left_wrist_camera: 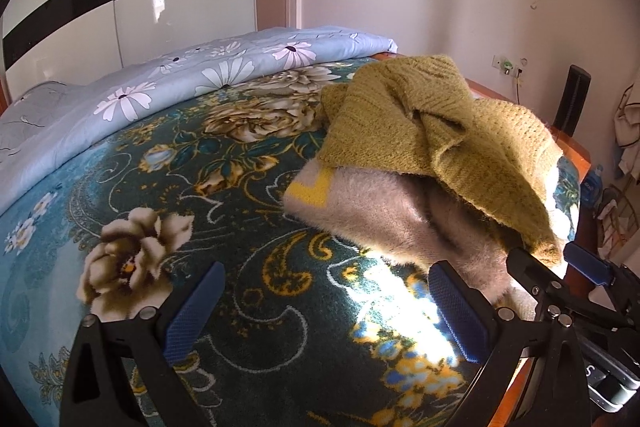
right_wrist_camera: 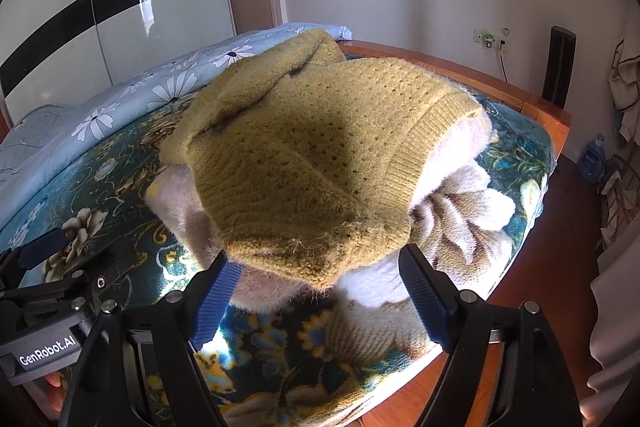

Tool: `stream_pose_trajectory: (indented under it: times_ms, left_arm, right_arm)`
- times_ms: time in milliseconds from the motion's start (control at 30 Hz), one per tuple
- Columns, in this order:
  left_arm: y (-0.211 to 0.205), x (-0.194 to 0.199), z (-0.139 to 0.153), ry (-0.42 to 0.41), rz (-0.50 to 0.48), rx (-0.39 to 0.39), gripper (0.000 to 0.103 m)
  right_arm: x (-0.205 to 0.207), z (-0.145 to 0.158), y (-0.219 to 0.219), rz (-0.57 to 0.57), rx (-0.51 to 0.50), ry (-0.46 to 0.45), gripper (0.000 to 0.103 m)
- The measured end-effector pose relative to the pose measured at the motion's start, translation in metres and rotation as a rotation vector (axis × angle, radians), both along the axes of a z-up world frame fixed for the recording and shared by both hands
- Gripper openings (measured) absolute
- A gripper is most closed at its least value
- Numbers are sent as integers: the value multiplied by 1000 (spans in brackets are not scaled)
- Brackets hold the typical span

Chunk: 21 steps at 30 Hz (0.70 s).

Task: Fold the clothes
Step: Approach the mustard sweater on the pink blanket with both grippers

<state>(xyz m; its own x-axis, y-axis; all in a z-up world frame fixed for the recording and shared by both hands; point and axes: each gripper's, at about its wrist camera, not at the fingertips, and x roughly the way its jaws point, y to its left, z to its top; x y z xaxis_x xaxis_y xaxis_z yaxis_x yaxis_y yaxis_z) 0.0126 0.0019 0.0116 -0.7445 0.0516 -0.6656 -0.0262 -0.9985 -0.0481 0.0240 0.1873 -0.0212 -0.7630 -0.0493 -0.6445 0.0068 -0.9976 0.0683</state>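
Only your right wrist view shows the mustard sweater's (right_wrist_camera: pixel 304 155) ribbed hem, crumpled at twelve o'clock over the fluffy grey sweater (right_wrist_camera: pixel 180 207); left claw (left_wrist_camera: pixel 324 311) and right claw (right_wrist_camera: pixel 316 299) gape wide, empty.

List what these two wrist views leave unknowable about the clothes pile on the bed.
- Pale fuzzy garment: mostly covered by the mustard knit sweater in both views; its type and shape cannot be told.
- Sweater's sleeves and neckline: bunched into folds, not traceable.
- Whether more garments lie beneath: hidden by the pile.
- Bed's near edge: blocked by the open left gripper and right gripper.
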Motion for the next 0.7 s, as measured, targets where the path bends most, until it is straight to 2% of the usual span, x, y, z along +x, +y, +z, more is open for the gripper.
stream_pose_trajectory:
  times_ms: [367, 700]
  left_arm:
    - [-3, 6, 0, -26, -3, 80, 103]
    - [-3, 9, 6, 1, -14, 81, 103]
  right_arm:
    - [2, 6, 0, -6, -25, -1, 82]
    - [4, 8, 2, -9, -76, -4, 82]
